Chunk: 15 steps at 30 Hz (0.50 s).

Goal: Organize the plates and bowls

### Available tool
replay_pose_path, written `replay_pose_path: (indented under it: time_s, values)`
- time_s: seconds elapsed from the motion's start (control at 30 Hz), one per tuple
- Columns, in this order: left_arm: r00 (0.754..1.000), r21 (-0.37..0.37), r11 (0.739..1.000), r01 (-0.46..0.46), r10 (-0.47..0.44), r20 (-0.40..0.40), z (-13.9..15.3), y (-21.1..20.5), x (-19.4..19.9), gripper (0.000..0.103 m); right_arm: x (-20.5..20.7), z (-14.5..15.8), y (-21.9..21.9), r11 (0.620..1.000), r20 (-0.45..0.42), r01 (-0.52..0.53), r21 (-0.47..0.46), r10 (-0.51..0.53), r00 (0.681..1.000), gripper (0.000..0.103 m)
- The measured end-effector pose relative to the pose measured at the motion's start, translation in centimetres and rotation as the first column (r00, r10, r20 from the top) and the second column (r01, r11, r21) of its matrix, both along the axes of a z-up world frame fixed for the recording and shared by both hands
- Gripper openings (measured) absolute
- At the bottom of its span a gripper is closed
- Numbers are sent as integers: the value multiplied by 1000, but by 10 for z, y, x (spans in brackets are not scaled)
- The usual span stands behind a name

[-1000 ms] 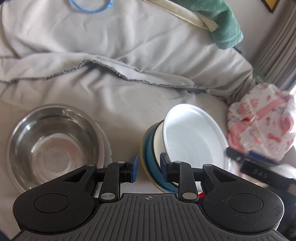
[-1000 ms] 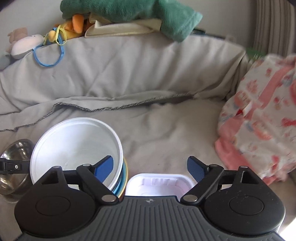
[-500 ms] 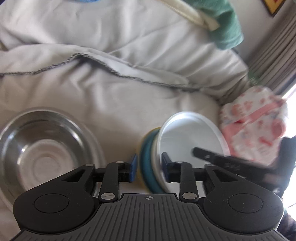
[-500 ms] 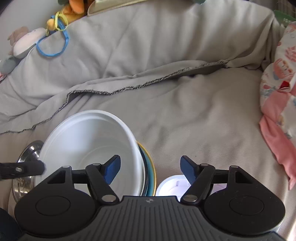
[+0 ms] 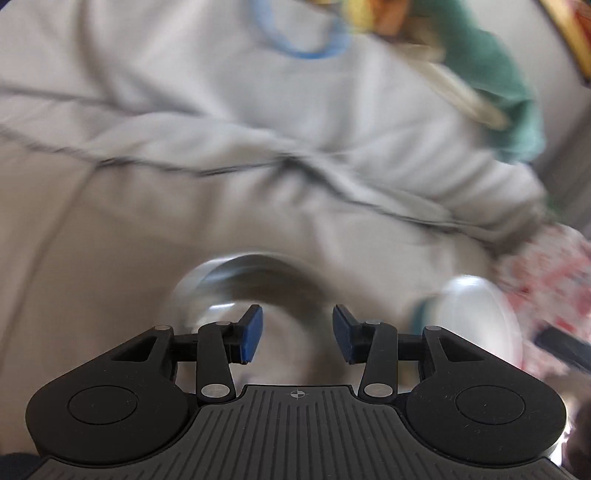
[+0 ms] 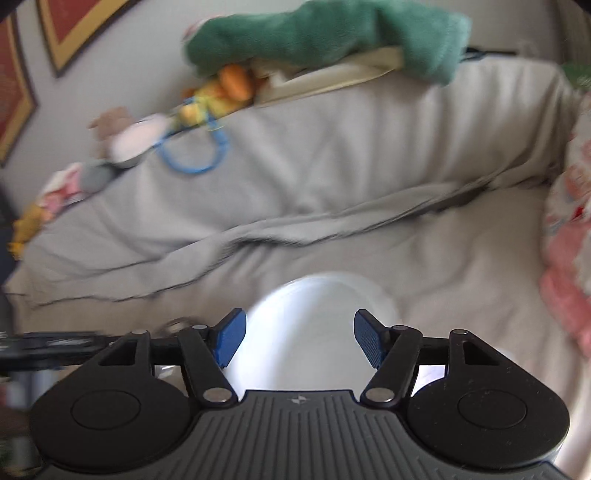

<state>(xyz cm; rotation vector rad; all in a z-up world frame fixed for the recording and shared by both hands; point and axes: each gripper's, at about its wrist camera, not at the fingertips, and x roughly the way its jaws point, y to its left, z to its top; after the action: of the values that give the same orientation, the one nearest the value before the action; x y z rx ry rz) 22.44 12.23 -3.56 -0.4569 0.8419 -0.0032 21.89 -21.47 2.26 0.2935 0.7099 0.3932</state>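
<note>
A grey sheet-covered bed is carrying the dishes. The left gripper is opening, empty, over the round steel bowl; the right gripper is closing around the white plastic bowl, not yet pinching. The soft bedding is likely to tip it.

We're in a home, prob. a living rm: sofa under a grey cover, soft toys along its top edge, framed picture upper left.

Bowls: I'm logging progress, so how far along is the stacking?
Done: the white bowl looks nested on a stack, blurred. In hand: nothing; the left gripper is opening over the steel bowl, and the right gripper is closing with the white bowl seen between its jaws, not pressed. Left: the steel bowl, apart from the stack.
</note>
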Motion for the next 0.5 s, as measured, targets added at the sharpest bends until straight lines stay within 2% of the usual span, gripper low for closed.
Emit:
replay_pose_path:
  time_s: [0.07,0.17,0.23,0.33,0.5]
  values:
    - [999,12,999,-39,40,-25,-12,17,0,46,-6,-4,28,996,-33,-88,19,89,996,65]
    - [996,25,997,-79,80,-44,-29,31,-1,44,-18,-17,77,988,-56,-147,-41,145,988,65]
    - [995,44,995,-93,94,-20,-32,36,-4,36,-19,-30,103,986,-106,-153,-67,145,984,65]
    - [995,49,994,-99,100,-28,-34,41,-5,37,-14,-47,131,989,-179,-124,-77,108,978,65]
    - [993,51,995,-82,85,-79,-49,49,-6,37,-11,-65,160,991,-232,-86,-103,60,971,66]
